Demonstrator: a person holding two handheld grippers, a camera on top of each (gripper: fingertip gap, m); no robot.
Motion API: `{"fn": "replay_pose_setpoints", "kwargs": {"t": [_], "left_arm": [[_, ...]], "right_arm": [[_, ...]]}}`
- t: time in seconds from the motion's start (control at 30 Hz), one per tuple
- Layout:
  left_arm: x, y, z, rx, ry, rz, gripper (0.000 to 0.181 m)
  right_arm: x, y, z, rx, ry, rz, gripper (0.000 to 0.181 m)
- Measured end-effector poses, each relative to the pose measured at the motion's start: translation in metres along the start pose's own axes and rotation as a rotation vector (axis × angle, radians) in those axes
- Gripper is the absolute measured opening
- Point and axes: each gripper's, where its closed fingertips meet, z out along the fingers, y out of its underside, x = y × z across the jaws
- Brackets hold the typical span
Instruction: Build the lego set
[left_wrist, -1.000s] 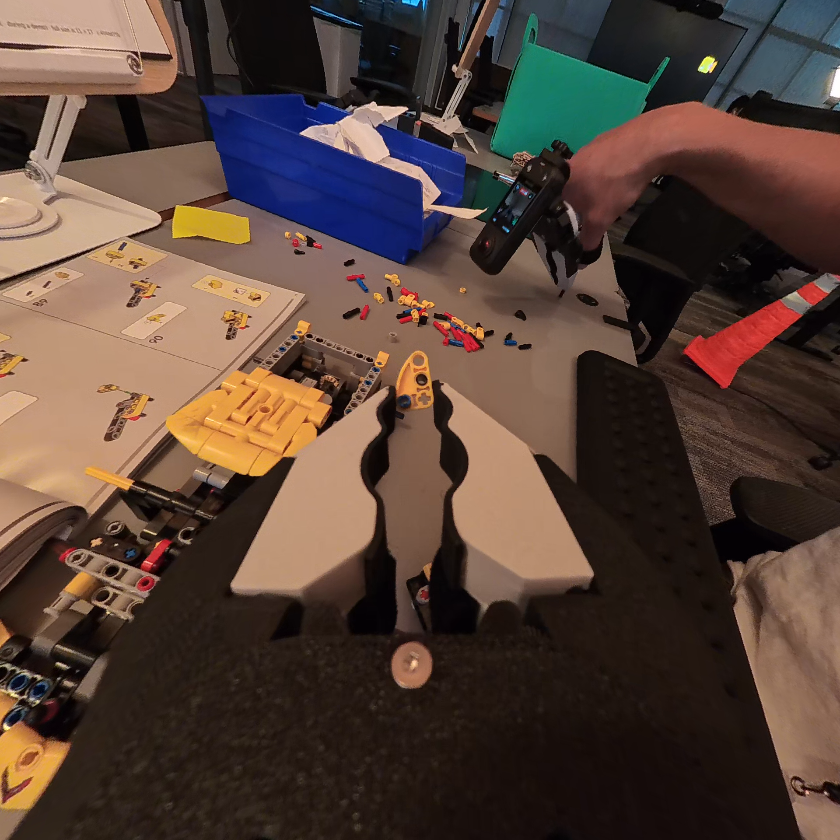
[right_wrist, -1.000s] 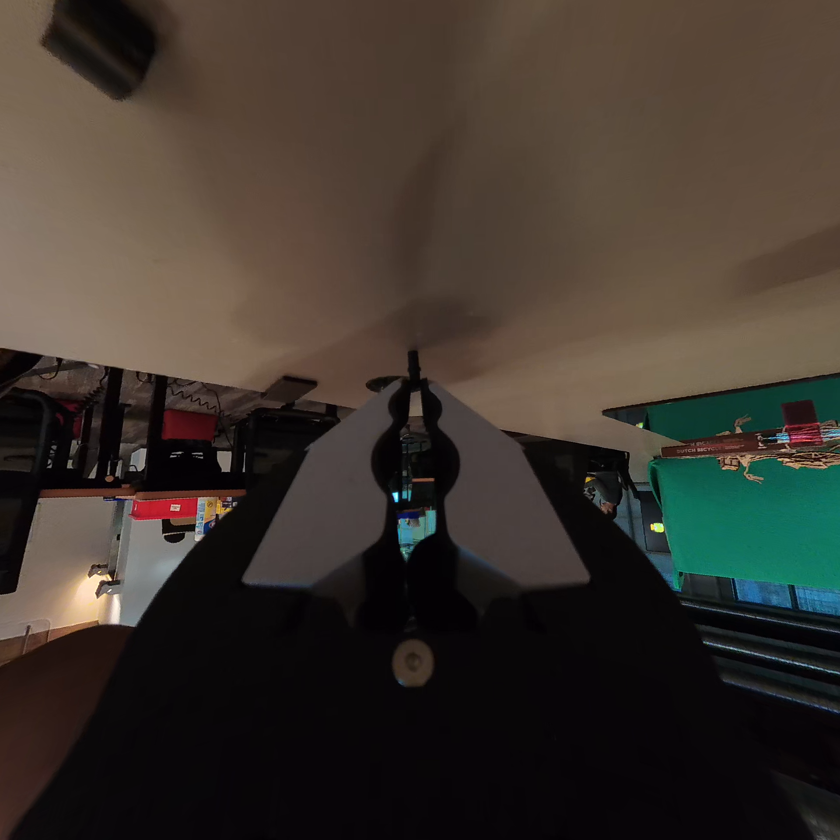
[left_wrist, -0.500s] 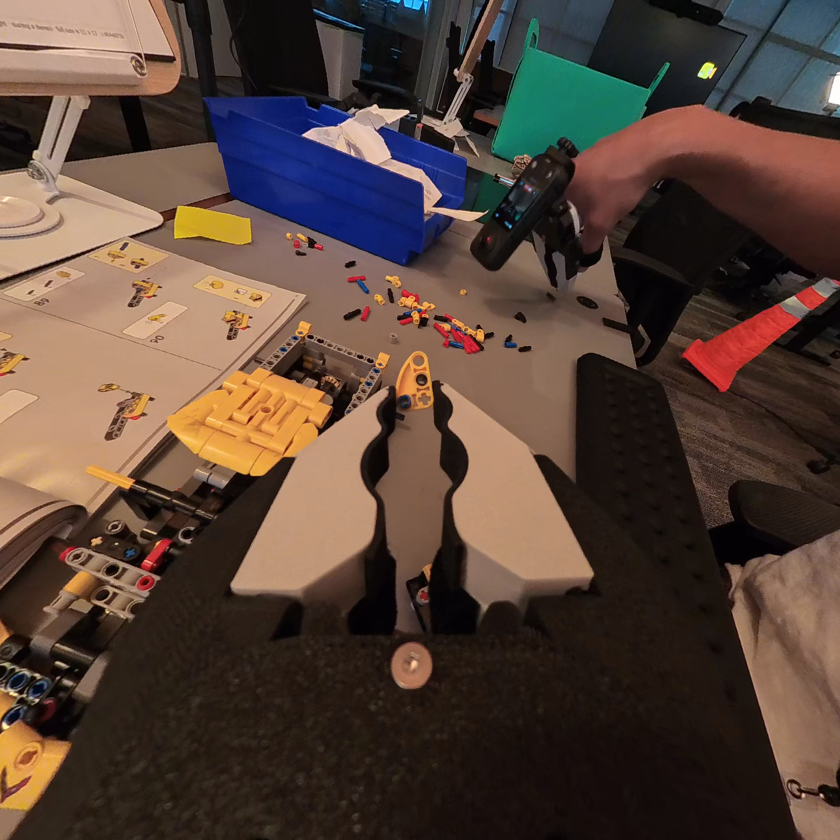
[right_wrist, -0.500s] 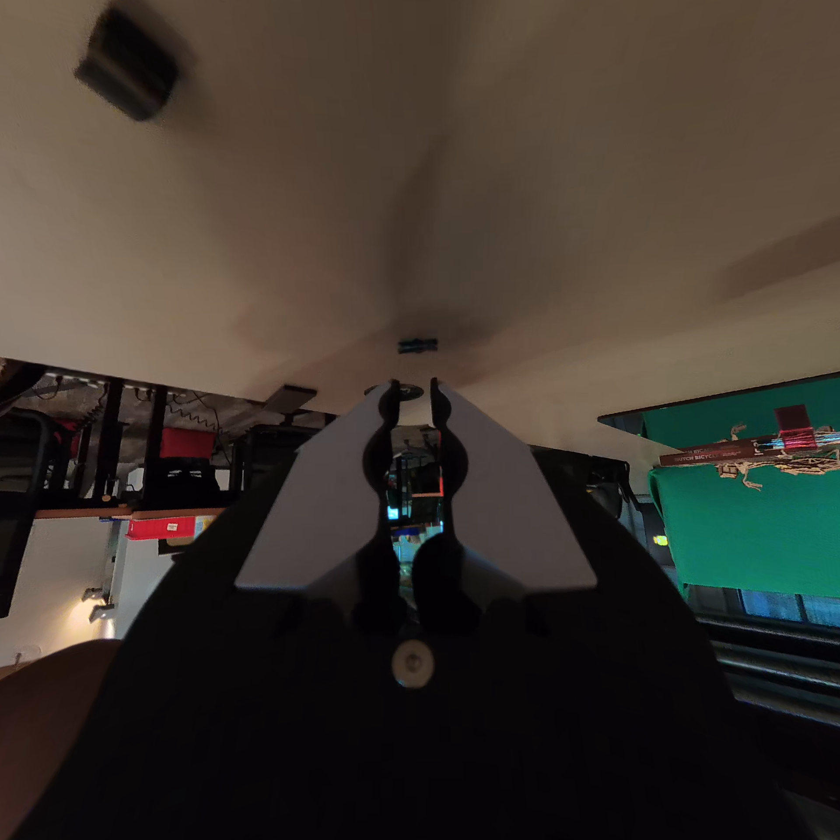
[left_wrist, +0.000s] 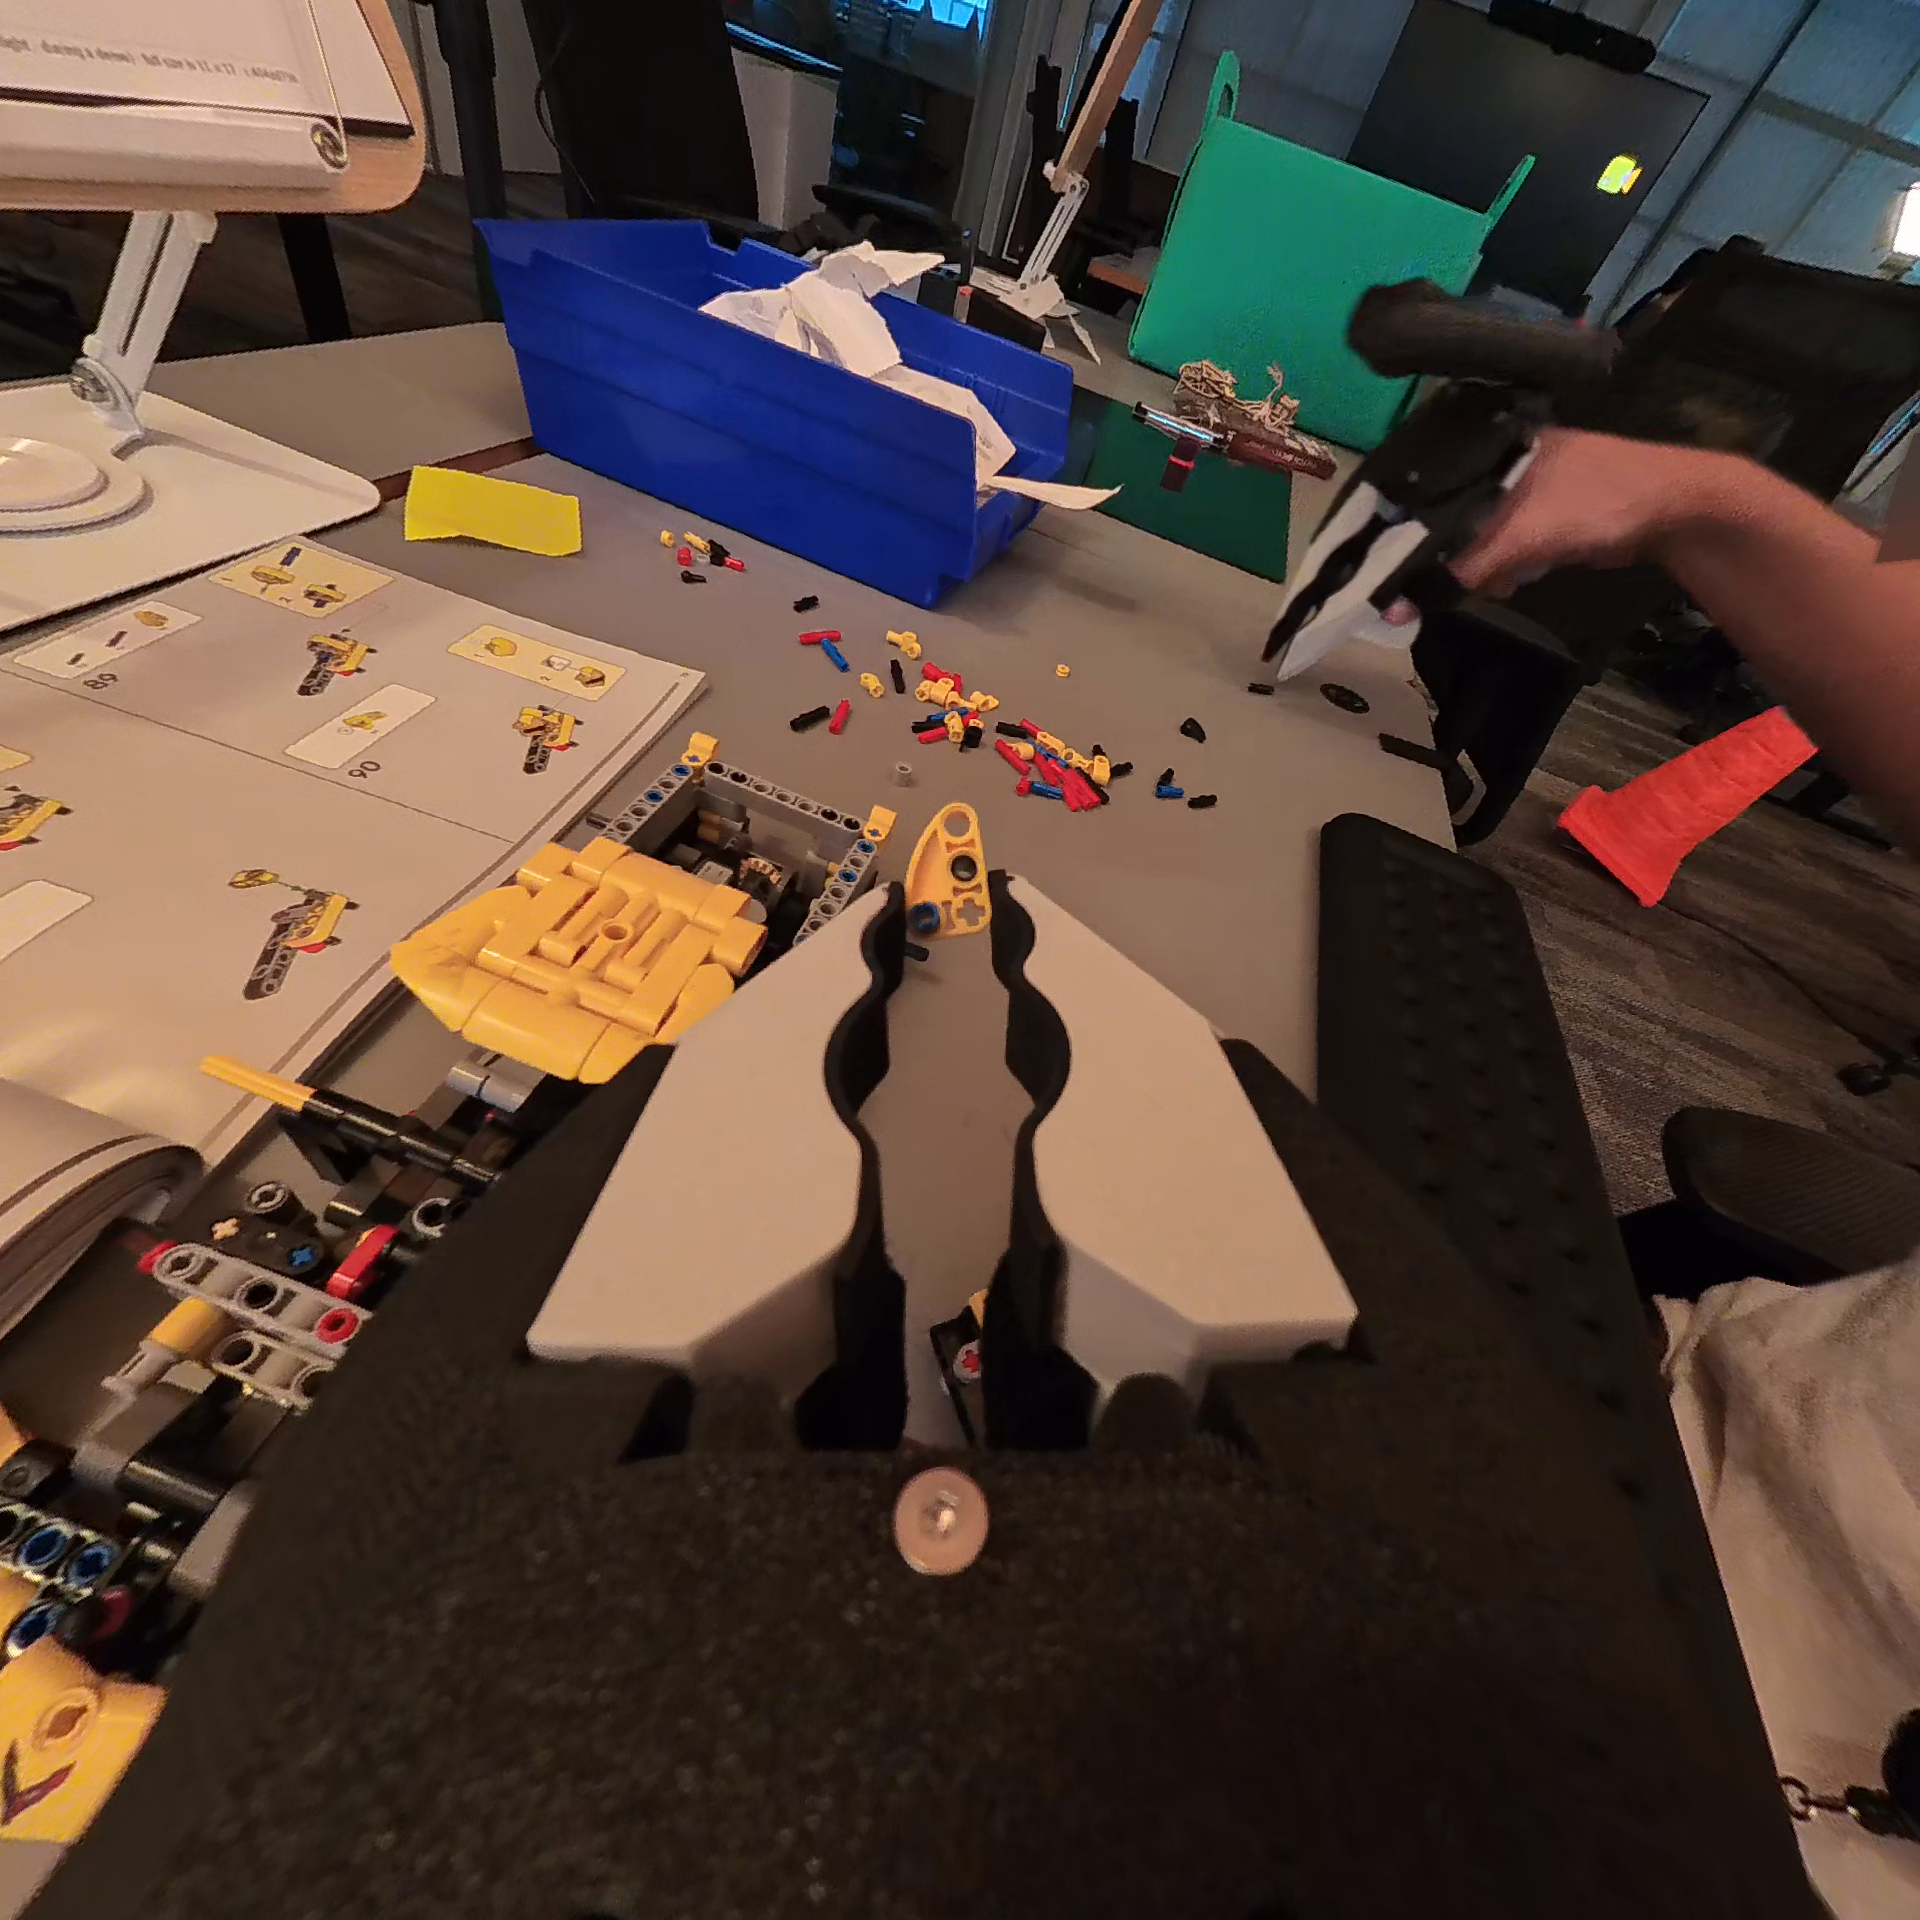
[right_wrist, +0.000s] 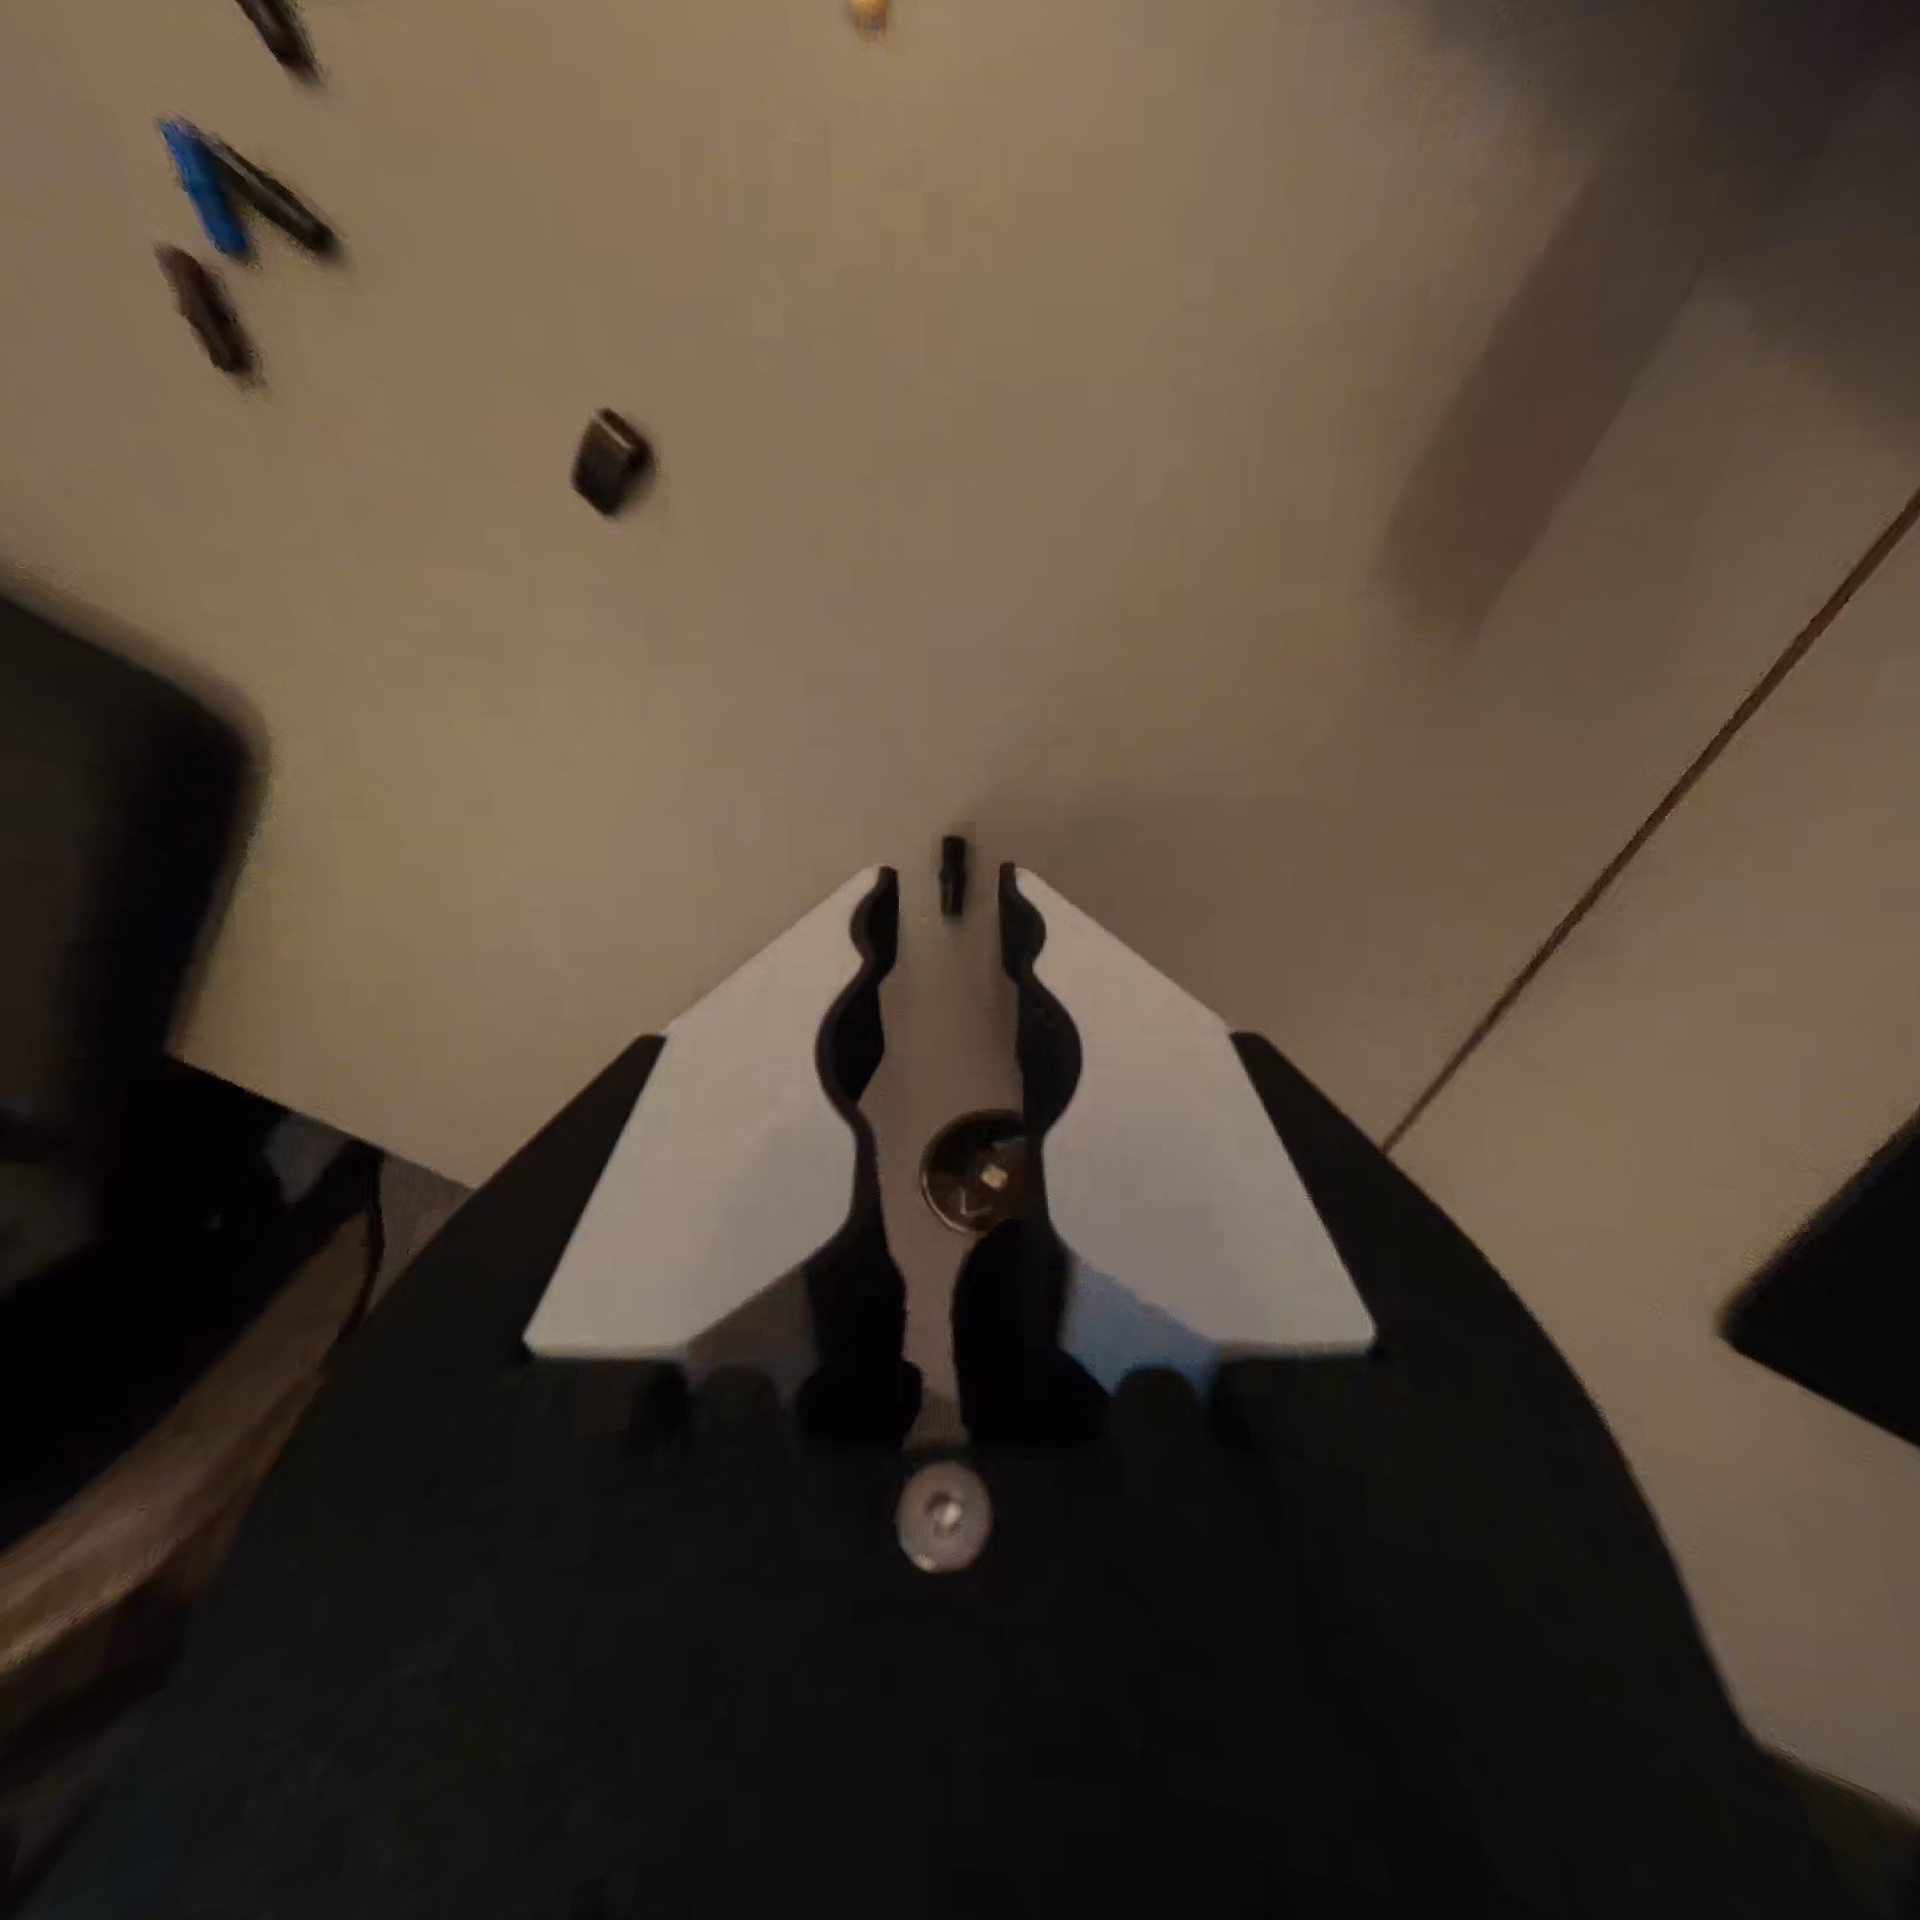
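Black pin (right_wrist: 948, 875) is lying on the grey table (right_wrist: 1039, 416) right in front of the right gripper (right_wrist: 948, 883), just at the gap between its tips, and its long axis is pointing along the fingers, away from the camera. The right gripper is standing partly open and holding nothing; the pin is not touching either finger, as far as I can judge. I think closing now would catch it across its thin side. The left gripper (left_wrist: 940, 904) is well apart from this pin, near the yellow and grey model (left_wrist: 665, 904), and is gripping a yellow lego piece (left_wrist: 948, 871) at its lower end with narrowly parted fingers. The right wrist view is blurring at the edges, so the other loose pieces (right_wrist: 218, 208) are hard to name, and the pin's near end is partly hiding between the tips.
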Motion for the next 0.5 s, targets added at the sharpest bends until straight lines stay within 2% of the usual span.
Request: {"fn": "replay_pose_setpoints", "kwargs": {"t": [0.07, 0.13, 0.3, 0.5], "left_arm": [[0.0, -0.001, 0.0, 0.006, 0.003, -0.006, 0.015], [0.002, -0.002, 0.0, 0.009, 0.009, -0.01, 0.015], [0.002, 0.0, 0.001, 0.001, 0.005, -0.003, 0.015], [-0.001, 0.001, 0.001, 0.0, -0.004, -0.005, 0.015]], "right_arm": [[-0.001, -0.004, -0.003, 0.206, 0.012, 0.013, 0.018], [-0.002, -0.003, -0.002, 0.332, 0.027, 0.009, 0.016], [0.006, 0.005, 0.005, 0.412, 0.088, -0.002, 0.014], [0.004, 0.006, 0.013, 0.414, 0.073, -0.022, 0.004]]}}
